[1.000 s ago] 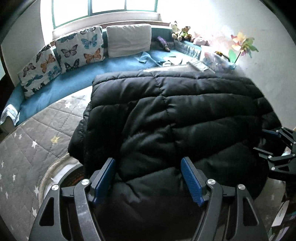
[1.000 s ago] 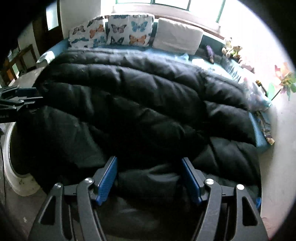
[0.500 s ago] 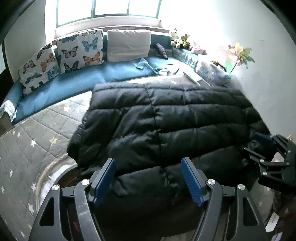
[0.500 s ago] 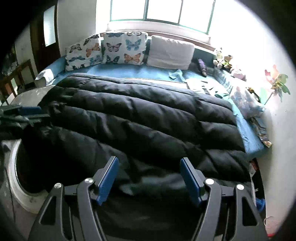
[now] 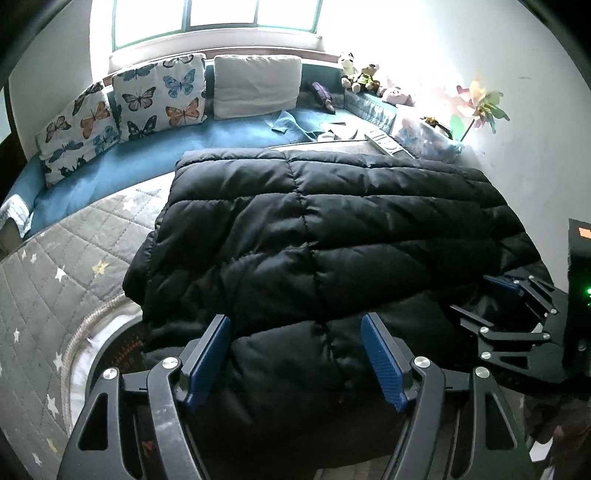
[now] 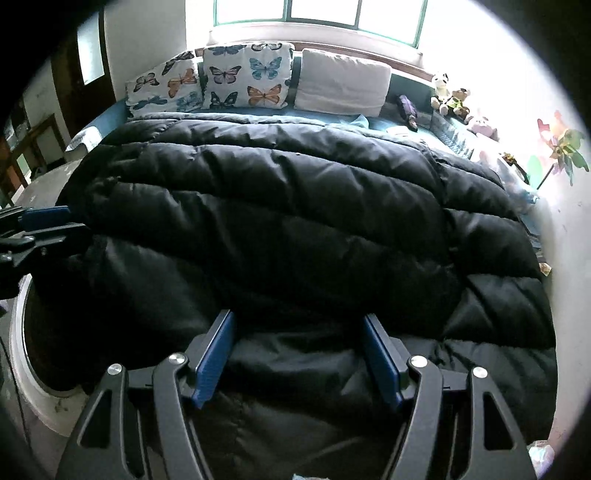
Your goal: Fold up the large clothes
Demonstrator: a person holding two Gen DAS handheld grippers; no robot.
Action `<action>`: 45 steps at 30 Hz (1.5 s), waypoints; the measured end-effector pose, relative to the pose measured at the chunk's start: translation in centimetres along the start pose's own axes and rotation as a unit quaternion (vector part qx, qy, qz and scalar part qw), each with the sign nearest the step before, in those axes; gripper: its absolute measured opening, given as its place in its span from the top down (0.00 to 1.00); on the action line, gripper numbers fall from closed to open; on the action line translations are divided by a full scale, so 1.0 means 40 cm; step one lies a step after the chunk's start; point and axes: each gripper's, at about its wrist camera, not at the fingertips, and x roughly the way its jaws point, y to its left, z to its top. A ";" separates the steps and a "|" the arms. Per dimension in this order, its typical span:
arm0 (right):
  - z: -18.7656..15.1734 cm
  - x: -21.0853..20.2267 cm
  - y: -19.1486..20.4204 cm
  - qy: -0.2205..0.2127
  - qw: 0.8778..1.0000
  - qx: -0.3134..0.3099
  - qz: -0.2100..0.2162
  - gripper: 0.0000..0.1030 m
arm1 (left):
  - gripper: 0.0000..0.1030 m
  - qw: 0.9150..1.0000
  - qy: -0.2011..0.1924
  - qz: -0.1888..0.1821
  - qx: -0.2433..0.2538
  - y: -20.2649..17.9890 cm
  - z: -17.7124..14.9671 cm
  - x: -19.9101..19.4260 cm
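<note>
I've got the black puffer jacket (image 5: pixel 314 236) lying folded over on the round desk (image 5: pixel 79 343), so one fold looks done, though I can't tell how neat. My left tool (image 5: pixel 295 354) and right tool (image 6: pixel 295 354) both hang over its near edge, jaws apart and holding nothing, with more folds probably left.

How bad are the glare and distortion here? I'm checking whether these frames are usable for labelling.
Left wrist view: the window and the white wall beside the paper pinwheel blow out, and straight edges bow outward. Right wrist view: the upper right washes out the same way, and the black quilted puffer jacket goes nearly detailless in shadow near the open right gripper.
</note>
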 end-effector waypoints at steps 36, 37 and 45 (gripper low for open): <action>0.039 -0.073 -0.210 -0.038 0.997 0.052 -0.043 0.26 | 0.08 0.997 -0.024 -0.036 0.058 -0.138 0.071 0.015; 0.059 -0.075 -0.215 -0.045 0.997 0.055 -0.037 0.26 | 0.08 0.998 -0.030 -0.037 0.052 -0.134 0.096 0.008; 0.195 0.012 -0.224 -0.076 0.994 0.075 -0.028 0.26 | 0.08 1.000 -0.013 -0.015 0.023 -0.048 0.260 0.076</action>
